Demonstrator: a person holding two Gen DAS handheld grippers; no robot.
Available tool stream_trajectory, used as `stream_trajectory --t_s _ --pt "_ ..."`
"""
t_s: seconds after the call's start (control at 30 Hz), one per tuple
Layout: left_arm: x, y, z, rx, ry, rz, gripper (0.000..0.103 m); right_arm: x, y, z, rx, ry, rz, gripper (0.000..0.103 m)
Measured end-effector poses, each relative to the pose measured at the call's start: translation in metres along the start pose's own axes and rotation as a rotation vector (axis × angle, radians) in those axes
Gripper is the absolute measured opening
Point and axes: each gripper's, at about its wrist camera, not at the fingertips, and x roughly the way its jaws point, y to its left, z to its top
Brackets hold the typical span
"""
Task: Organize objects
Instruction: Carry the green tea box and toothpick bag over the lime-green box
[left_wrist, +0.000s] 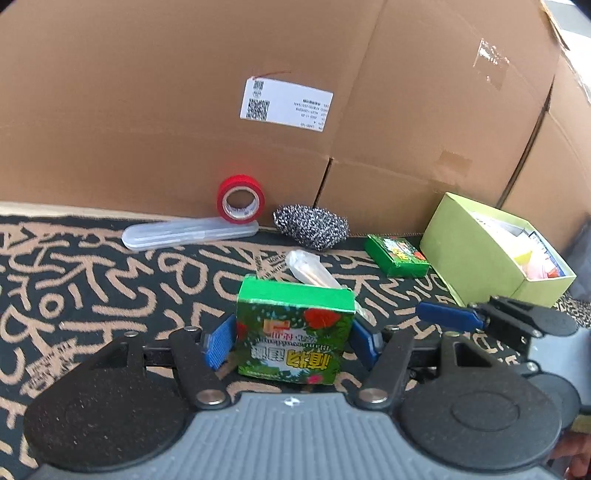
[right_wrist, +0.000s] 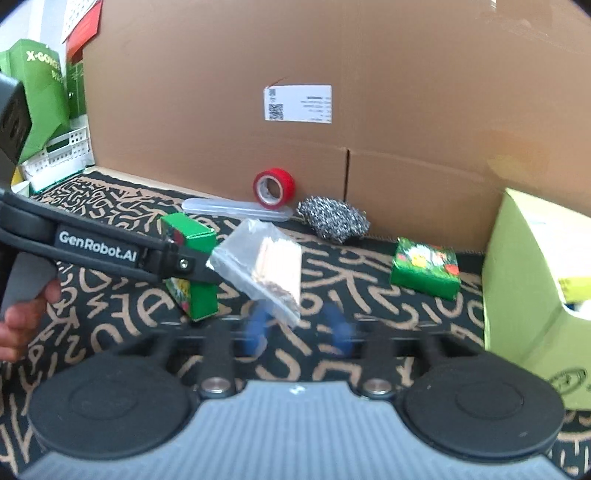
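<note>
The left gripper (left_wrist: 291, 338) fingers clench the light, stiff green carton (left_wrist: 295, 332) by its sides; right gripper (right_wrist: 299, 328) fingers released, its 12 o'clock bag (right_wrist: 266, 262) untouched.

We see a green box (left_wrist: 295, 328) standing upright in front of the clear bag of sticks (left_wrist: 312, 271); a second green box (left_wrist: 397, 254) lies flat beside the open lime box (left_wrist: 472, 251).
</note>
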Motion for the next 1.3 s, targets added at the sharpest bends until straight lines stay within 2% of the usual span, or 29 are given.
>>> stream_trajectory --t_s 0.07,0.2,0.3,0.37,0.43,0.47,0.5,0.53,0.73,1.03,1.3 --pt "-0.002 0.005 0.001 -0.007 -0.008 0.004 0.07 0.002 0.002 0.001 -0.008 -0.009 0.001 0.059" --pt "-0.001 0.01 0.003 -0.043 0.003 -0.01 0.07 0.019 0.007 0.007 -0.018 0.011 0.047 0.066" --pt "0.0 0.008 0.001 -0.029 0.009 -0.019 0.07 0.036 0.014 0.012 -0.037 0.024 0.048 0.066" --pt "0.0 0.007 -0.001 -0.028 -0.002 -0.007 0.07 0.046 0.014 0.015 -0.041 0.026 0.04 0.063" --pt "0.001 0.007 -0.001 -0.032 0.005 -0.01 0.07 0.054 0.014 0.018 -0.034 0.044 0.022 0.042" --pt "0.002 0.007 -0.001 -0.038 0.011 -0.013 0.07 0.056 0.012 0.018 -0.02 0.048 0.016 0.024" --pt "0.002 0.007 -0.001 -0.04 0.017 -0.015 0.067 0.056 0.01 0.018 -0.007 0.045 0.013 0.015" --pt "0.002 0.007 -0.001 -0.041 0.02 -0.022 0.067 0.054 0.007 0.018 0.005 0.04 0.004 0.014" --pt "-0.012 -0.004 -0.001 -0.03 0.008 -0.004 0.066 0.024 -0.002 0.012 0.084 -0.02 0.021 0.011" --pt "-0.046 -0.052 0.016 0.019 -0.058 -0.076 0.066 -0.052 -0.017 0.013 0.136 -0.157 0.019 0.01" --pt "-0.044 -0.129 0.048 0.101 -0.112 -0.199 0.066 -0.133 -0.06 0.012 0.163 -0.296 -0.117 0.011"
